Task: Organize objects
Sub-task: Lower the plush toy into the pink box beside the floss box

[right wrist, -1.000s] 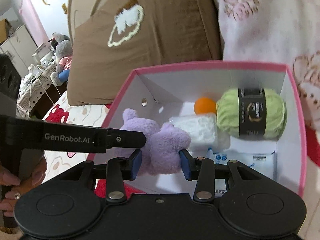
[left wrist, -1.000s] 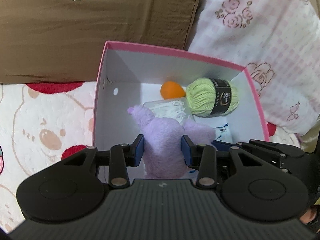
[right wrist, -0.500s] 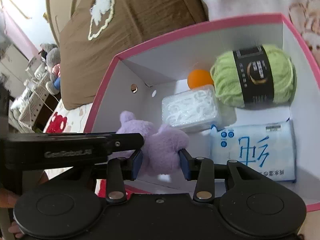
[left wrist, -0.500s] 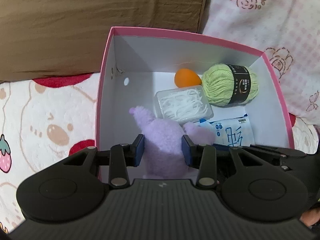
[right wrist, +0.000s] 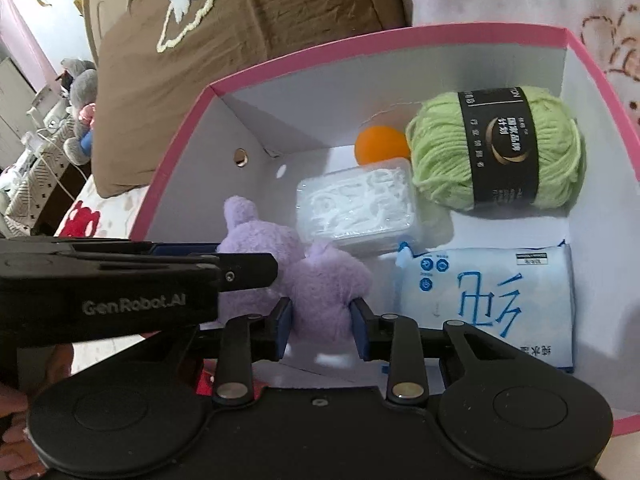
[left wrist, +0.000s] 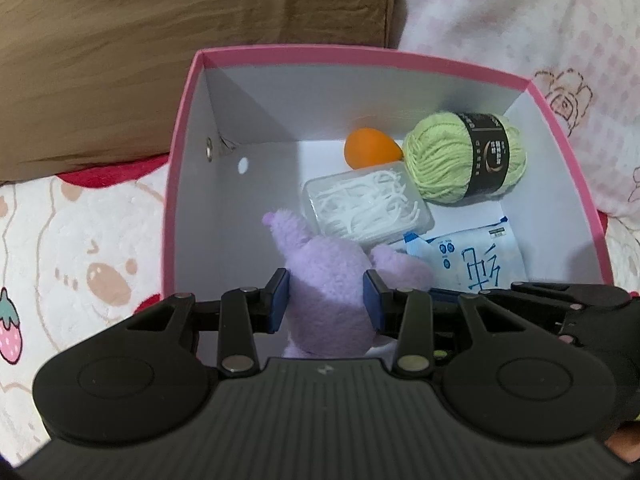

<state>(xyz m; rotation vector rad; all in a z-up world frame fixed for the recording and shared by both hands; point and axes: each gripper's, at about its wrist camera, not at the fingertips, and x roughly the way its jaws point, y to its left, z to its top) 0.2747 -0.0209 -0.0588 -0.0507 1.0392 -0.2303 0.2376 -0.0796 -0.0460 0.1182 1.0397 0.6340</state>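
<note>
- The left gripper (left wrist: pixel 325 301) is clenched on a purple plush toy (left wrist: pixel 328 284), its blue pads pressed into the fluffy body on both sides.
- The right gripper (right wrist: pixel 320 326) grips the same toy lower down, on a rounded limb, with its blue pads sunk into the fur; the log puts it at its tightest.
- From the right wrist view the left gripper's black arm crosses the left of the picture in front of the toy, and a hand (right wrist: pixel 14 436) shows at the lower left edge.
- The plush toy sits in the near left part of a pink-rimmed cardboard box (left wrist: pixel 352 54) with white inner walls; one ear points up toward the far left wall.
- Just right of the toy, on the box floor, lies a white and blue pack of tissues (right wrist: pixel 488 300) with blue characters on it.
- Just beyond the toy is a clear plastic case of white floss picks (left wrist: pixel 368 204), its near edge touching or very close to the toy.
- Further back, a ball of light green yarn (right wrist: pixel 496 148) with a black label lies in the far right corner.
- An orange ball-shaped object (left wrist: pixel 370 148) lies beside the yarn, behind the floss case.
- The box rests on a cartoon-printed blanket (left wrist: pixel 72 248).
- Behind it lie a brown cushion (left wrist: pixel 180 40) and a pink floral cloth (left wrist: pixel 520 20).
</note>
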